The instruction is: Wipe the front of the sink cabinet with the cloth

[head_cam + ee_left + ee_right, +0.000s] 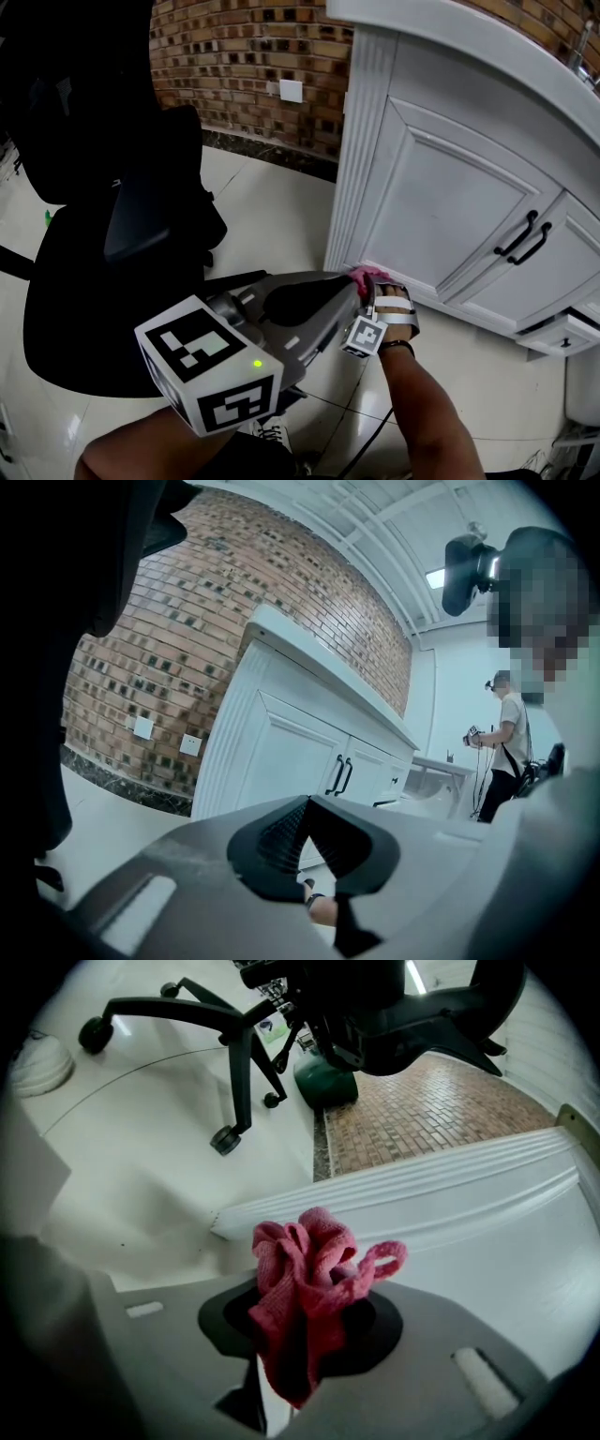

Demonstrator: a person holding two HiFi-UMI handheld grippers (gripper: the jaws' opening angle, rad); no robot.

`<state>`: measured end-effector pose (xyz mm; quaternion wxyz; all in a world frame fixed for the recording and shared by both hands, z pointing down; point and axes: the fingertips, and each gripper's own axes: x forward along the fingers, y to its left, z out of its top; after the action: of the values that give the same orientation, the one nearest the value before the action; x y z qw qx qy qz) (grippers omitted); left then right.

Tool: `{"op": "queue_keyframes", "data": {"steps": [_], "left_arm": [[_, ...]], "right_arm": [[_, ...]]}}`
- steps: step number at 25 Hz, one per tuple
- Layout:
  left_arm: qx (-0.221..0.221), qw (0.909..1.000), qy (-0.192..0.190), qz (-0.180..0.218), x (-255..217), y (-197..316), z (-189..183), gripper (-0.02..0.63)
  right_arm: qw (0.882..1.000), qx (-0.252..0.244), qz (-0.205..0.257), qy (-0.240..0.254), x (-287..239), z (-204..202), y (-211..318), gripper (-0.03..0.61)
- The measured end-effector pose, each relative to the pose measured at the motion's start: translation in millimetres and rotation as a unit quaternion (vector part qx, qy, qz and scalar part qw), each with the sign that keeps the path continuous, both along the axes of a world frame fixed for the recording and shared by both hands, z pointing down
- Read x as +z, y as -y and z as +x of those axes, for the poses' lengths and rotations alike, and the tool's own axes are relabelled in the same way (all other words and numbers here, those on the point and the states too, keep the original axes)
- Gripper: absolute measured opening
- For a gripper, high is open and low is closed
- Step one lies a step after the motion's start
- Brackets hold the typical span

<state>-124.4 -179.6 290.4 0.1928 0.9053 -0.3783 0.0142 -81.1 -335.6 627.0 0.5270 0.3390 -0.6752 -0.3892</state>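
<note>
The white sink cabinet (450, 197) fills the right of the head view, its paneled doors facing me. A crumpled pink cloth (366, 275) is pressed against the cabinet's lower left corner, just above the base moulding (441, 1194). My right gripper (372, 289) is shut on the cloth (309, 1279), which bunches out past its jaws (305, 1330). My left gripper (339, 298) hangs in the foreground, away from the cabinet, pointing toward the same corner. In the left gripper view that gripper (314, 825) is shut with nothing in it.
A black office chair (112, 234) stands close on the left, with its wheeled base (234, 1044) on the pale tiled floor. Behind is a brick wall (244, 66) with a white wall plate (292, 91). Black handles (523, 236) sit on the doors. A person (506, 742) stands far back.
</note>
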Motion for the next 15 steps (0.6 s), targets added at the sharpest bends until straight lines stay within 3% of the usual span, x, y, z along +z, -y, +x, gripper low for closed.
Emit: {"op": "queue_keyframes", "data": {"steps": [7, 10, 12, 15], "left_arm": [[-0.001, 0.9999, 0.014, 0.008, -2, -1, 8, 0.005], [0.002, 0.9998, 0.02, 0.005, 1, -1, 16, 0.005], [0.007, 0.9996, 0.029, 0.001, 3, -6, 21, 0.005], [0.019, 0.9993, 0.033, 0.008, 1, -13, 33, 0.005]], "right_arm": [[0.997, 0.008, -0.067, 0.032, -5, 11, -8, 0.115], [0.991, 0.021, -0.107, 0.075, -15, 20, -17, 0.115], [0.977, 0.036, -0.155, 0.145, -25, 24, -29, 0.115], [0.931, 0.078, -0.223, 0.279, -47, 47, -41, 0.115]]}}
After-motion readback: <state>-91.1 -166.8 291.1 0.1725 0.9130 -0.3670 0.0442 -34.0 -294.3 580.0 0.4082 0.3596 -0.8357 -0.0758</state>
